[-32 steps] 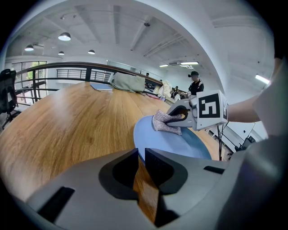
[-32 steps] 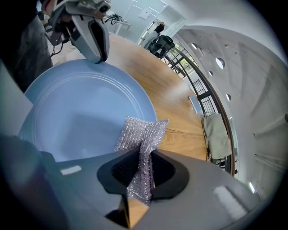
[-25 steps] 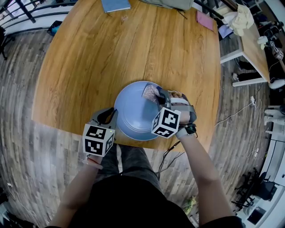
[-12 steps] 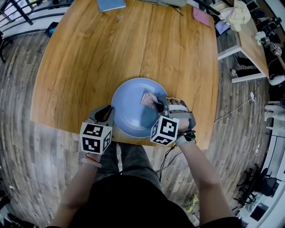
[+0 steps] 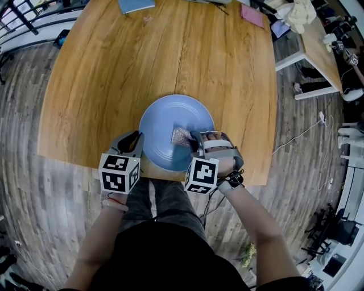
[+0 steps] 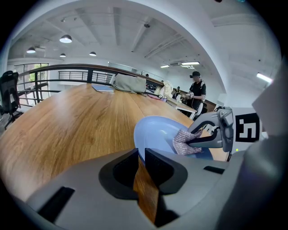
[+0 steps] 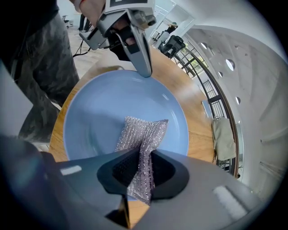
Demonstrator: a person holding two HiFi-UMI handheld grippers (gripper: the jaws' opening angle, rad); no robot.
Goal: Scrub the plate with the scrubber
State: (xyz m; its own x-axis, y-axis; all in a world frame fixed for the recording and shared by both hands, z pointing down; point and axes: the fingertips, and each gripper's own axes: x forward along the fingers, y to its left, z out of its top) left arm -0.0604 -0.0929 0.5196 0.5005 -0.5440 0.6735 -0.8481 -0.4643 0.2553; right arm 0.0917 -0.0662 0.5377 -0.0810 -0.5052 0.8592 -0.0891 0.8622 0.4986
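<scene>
Open wood beyond, crowded near edge.
We find the table (image 5: pixel 114 85) bare beyond the plate (image 5: pixel 170 116), bar a book (image 5: pixel 135 4) and a pink item (image 5: pixel 252 15) at its far edge; the left gripper (image 5: pixel 140 149) on the near-left rim and the right gripper (image 5: pixel 190 138) clamping the scrubber (image 5: pixel 181 136) block the near side.

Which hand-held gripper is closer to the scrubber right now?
Right. The right hand-held gripper is clamped on the scrubber, which lies on the plate. The left hand-held gripper grips the plate's rim on the other side, clear of the scrubber.
</scene>
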